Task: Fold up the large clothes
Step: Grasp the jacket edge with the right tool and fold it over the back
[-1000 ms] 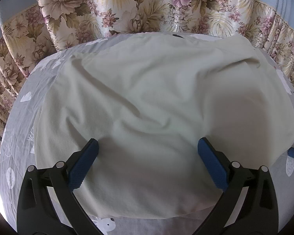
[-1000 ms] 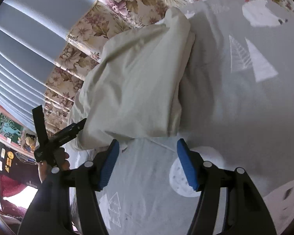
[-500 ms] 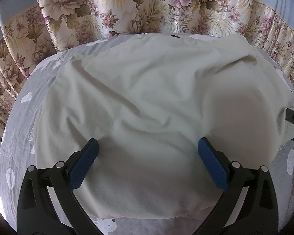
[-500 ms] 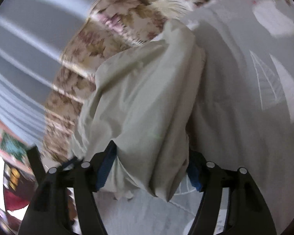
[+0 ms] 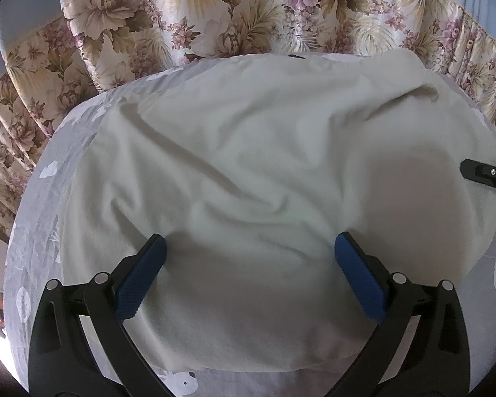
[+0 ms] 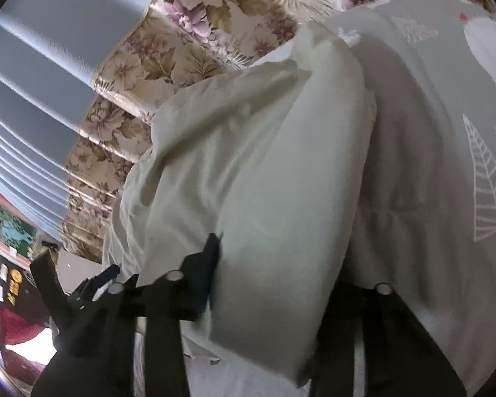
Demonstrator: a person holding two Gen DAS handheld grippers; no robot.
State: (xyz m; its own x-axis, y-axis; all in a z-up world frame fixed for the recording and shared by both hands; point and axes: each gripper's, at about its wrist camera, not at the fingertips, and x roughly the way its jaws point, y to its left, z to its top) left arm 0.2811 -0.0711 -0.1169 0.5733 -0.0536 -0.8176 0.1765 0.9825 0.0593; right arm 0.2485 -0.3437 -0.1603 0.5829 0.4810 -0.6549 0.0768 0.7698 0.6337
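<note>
A large pale cream garment (image 5: 248,149) lies spread and wrinkled on a grey printed bedsheet (image 5: 49,198). My left gripper (image 5: 249,241) is open above its near part, with both blue pads wide apart and the cloth only beneath them. In the right wrist view a thick folded edge of the garment (image 6: 264,165) bulges up between the jaws of my right gripper (image 6: 277,264). Those jaws are closing on the fold. The left pad (image 6: 211,258) presses into it and the other pad is hidden behind cloth. Part of the right gripper (image 5: 486,175) shows at the garment's right edge.
A floral curtain (image 5: 215,16) hangs along the far side of the bed, with blue fabric above it. The bedsheet (image 6: 430,132) with white leaf prints stretches to the right of the garment. The left gripper (image 6: 92,284) shows at the lower left.
My right gripper moved forward from bare sheet onto the garment's edge and its jaws narrowed around the fold. It also came into the left wrist view at the right. My left gripper stayed still.
</note>
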